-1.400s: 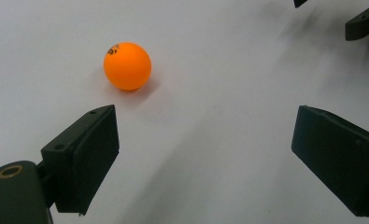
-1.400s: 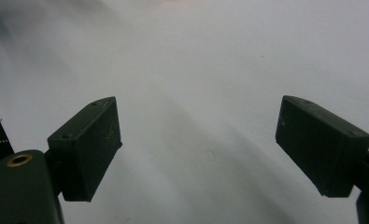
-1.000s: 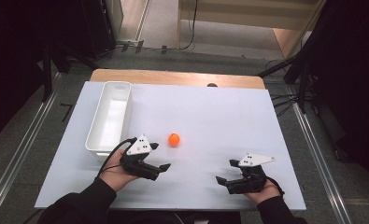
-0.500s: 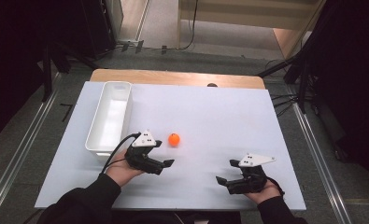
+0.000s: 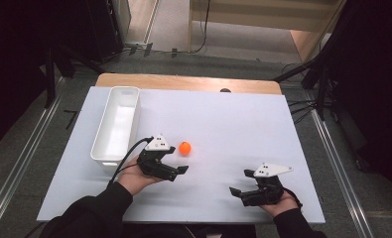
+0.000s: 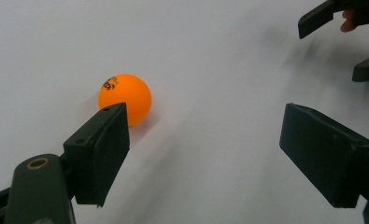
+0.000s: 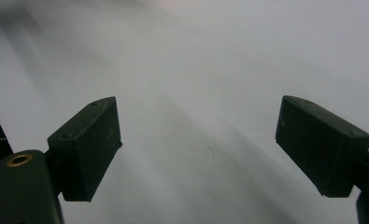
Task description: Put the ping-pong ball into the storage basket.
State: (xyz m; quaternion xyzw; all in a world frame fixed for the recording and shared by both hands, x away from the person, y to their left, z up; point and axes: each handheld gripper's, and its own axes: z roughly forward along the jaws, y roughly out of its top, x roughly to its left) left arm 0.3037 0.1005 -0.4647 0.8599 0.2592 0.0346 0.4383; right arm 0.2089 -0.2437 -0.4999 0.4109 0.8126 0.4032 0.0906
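An orange ball (image 5: 184, 148) lies on the white table top (image 5: 223, 124), right of a white tray (image 5: 116, 124). My left gripper (image 5: 176, 159) sits just below and left of the ball, open and pointing right. In the left gripper view the ball (image 6: 124, 98) rests just beyond the tip of the left jaw, touching neither jaw, and the gap of the left gripper (image 6: 205, 121) holds nothing. My right gripper (image 5: 240, 182) rests near the front edge at the right, open and pointing left. In its own view the right gripper (image 7: 196, 107) has only bare table between its jaws.
The long, empty-looking tray stands at the table's left side. A wooden strip (image 5: 183, 82) borders the far edge. The right gripper's jaws (image 6: 341, 28) appear at the top right of the left gripper view. Dark stands and cables surround the table.
My left gripper has moved up and to the right, closer to the orange ball. The right gripper and the ball have stayed put.
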